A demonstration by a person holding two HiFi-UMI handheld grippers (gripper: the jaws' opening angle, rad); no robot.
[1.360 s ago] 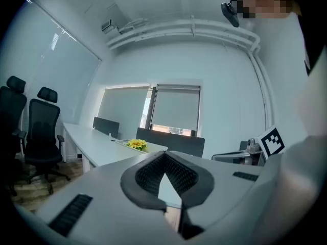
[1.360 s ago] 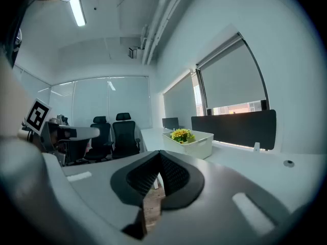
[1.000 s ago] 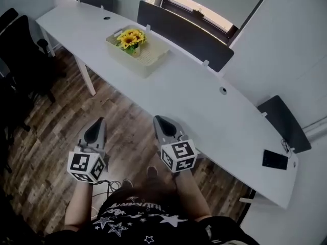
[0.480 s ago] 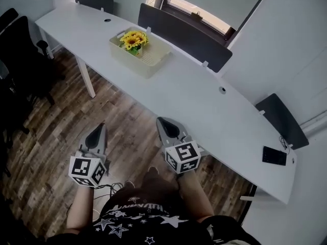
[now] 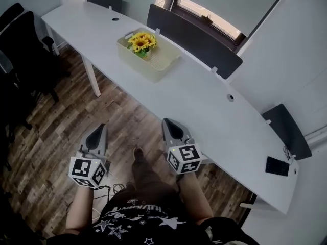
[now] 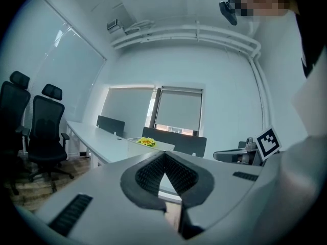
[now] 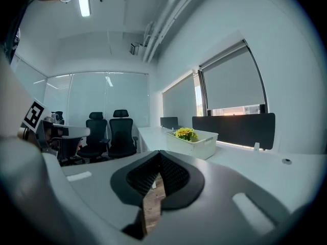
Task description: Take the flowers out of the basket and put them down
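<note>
At upper centre, yellow sunflowers (image 5: 142, 41) sit in a cream, perforated rectangular basket (image 5: 164, 61) on a long white table (image 5: 214, 111) — left gripper (image 5: 99, 128) and right gripper (image 5: 167, 122), ribbed jaws pressed together, empty, lower centre.

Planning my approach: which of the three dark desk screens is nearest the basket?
The middle screen, below the window: the basket with flowers sits beside its left end. The others stand toward the table's ends.
</note>
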